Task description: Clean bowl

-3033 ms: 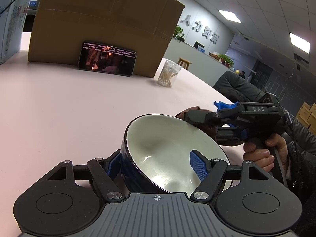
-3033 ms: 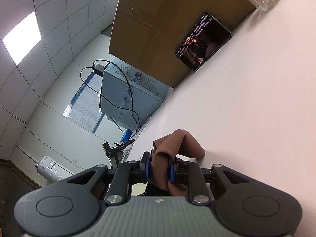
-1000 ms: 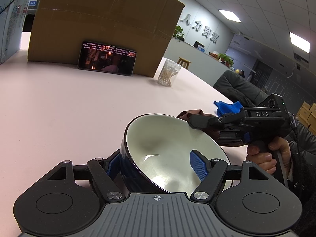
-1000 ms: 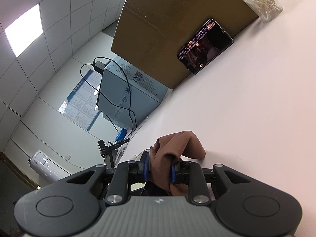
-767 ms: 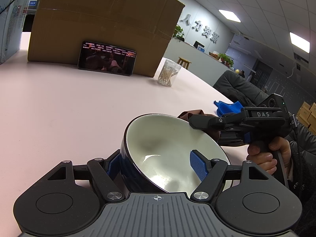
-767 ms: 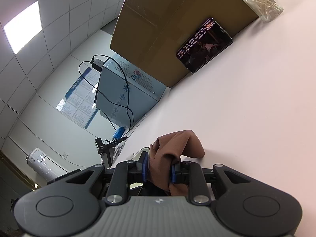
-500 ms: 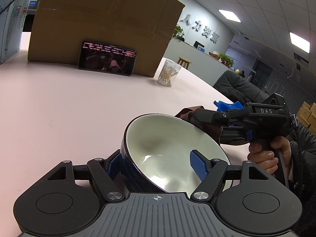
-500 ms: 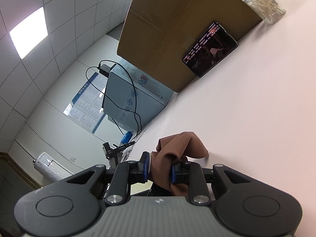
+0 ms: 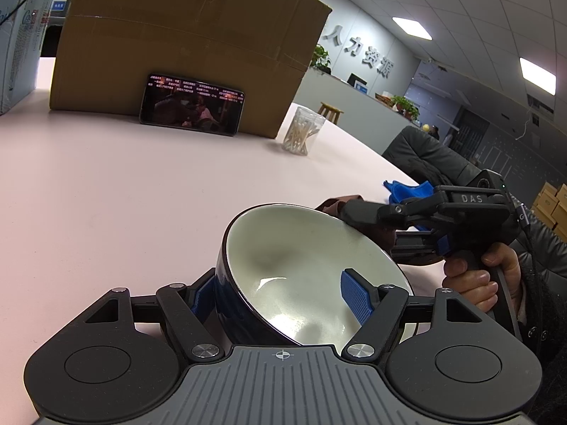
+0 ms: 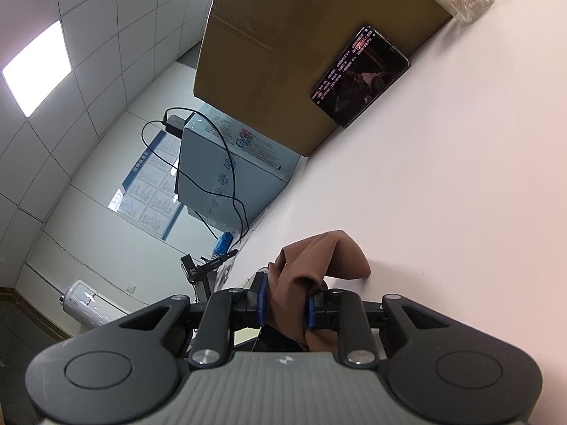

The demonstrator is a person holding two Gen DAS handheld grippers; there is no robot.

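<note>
A bowl (image 9: 301, 269), dark blue outside and white inside, is tilted toward the camera in the left wrist view. My left gripper (image 9: 280, 301) is shut on its rim, one pad inside and one outside. My right gripper (image 10: 283, 306) is shut on a brown cloth (image 10: 315, 262); in the left wrist view it (image 9: 349, 212) sits at the bowl's far right rim, with the cloth (image 9: 336, 203) bunched behind the rim. Whether the cloth touches the bowl's outside is hidden.
A pink table (image 9: 106, 184) holds a large cardboard box (image 9: 184, 42) with a phone (image 9: 191, 104) leaning on it, a clear jar of cotton swabs (image 9: 303, 131), a blue cloth (image 9: 407, 191) and a grey-blue box (image 10: 226, 173) with cables.
The right gripper with the cloth has shifted slightly along the bowl's far right rim, moving left and nearer. The bowl and left gripper have stayed still.
</note>
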